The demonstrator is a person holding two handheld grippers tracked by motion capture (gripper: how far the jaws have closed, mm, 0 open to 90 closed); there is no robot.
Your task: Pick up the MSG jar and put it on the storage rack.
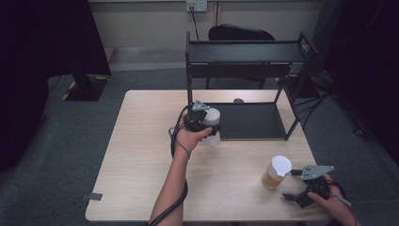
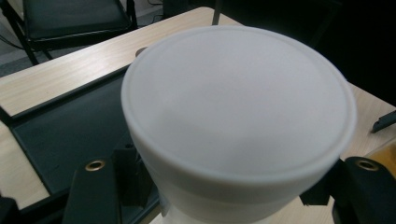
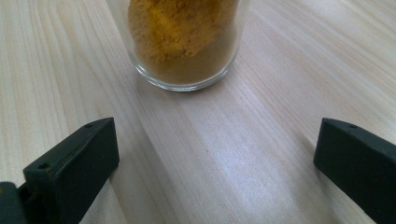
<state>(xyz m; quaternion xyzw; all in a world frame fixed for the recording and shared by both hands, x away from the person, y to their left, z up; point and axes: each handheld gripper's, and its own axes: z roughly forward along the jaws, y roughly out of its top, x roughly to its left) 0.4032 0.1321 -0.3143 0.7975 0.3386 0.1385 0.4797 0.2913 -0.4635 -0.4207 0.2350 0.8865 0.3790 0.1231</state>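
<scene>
My left gripper (image 1: 210, 127) is shut on a white-lidded jar (image 1: 212, 126), held above the table just in front of the black shelf's lower tray (image 1: 251, 121). In the left gripper view the jar's white lid (image 2: 238, 100) looms large, with both jaws pressed against its sides below the lid. A glass jar of yellow-orange powder (image 1: 276, 172) with a white lid stands on the table at the front right. My right gripper (image 1: 292, 184) rests low on the table just right of it, open, its jaws set wide apart with only bare wood between them and the jar's base (image 3: 180, 46) a short way ahead.
A black two-level shelf (image 1: 244, 52) stands at the table's far side, with a small round thing (image 1: 238, 100) by its lower tray's back edge. A black chair (image 1: 240, 33) sits behind it. The light wood table (image 1: 141, 155) spreads wide at the left and front.
</scene>
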